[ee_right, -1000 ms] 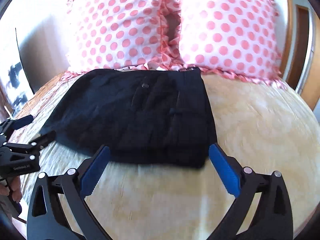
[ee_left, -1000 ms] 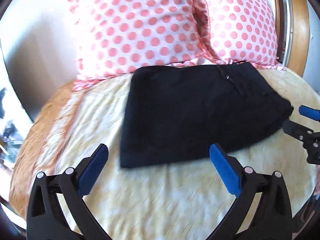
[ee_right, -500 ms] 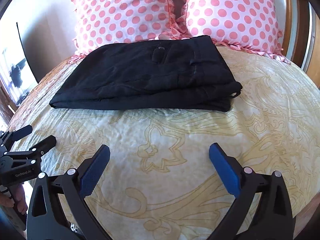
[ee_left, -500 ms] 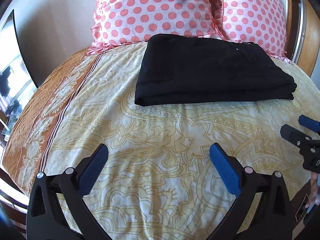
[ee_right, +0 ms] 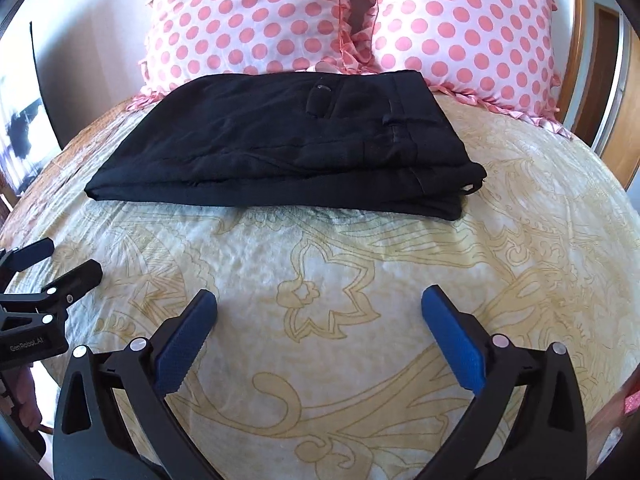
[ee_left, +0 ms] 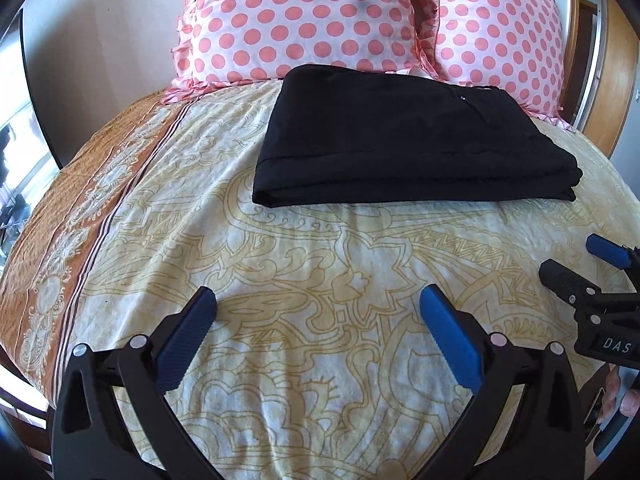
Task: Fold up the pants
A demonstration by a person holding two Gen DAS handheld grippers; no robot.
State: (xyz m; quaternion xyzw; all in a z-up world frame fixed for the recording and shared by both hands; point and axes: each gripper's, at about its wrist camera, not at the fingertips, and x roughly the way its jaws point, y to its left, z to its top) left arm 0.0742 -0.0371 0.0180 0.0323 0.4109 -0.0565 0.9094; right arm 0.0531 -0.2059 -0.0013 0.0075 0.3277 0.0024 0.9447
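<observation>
Black pants (ee_left: 404, 140) lie folded into a flat rectangle on the bed, just in front of the pillows; they also show in the right wrist view (ee_right: 296, 148). My left gripper (ee_left: 316, 332) is open and empty, held well back from the pants over the bedspread. My right gripper (ee_right: 318, 332) is open and empty too, at a like distance. The right gripper shows at the right edge of the left wrist view (ee_left: 576, 264). The left gripper shows at the left edge of the right wrist view (ee_right: 48, 264).
The bed has a yellow patterned bedspread (ee_left: 320, 256) with an orange border (ee_left: 68, 216) on the left. Two pink polka-dot pillows (ee_right: 248, 16) stand at the headboard. A wooden door frame (ee_right: 600, 60) is at the right.
Both grippers have drawn back from the folded pants toward the foot of the bed. The pants lie where they were, looking farther away.
</observation>
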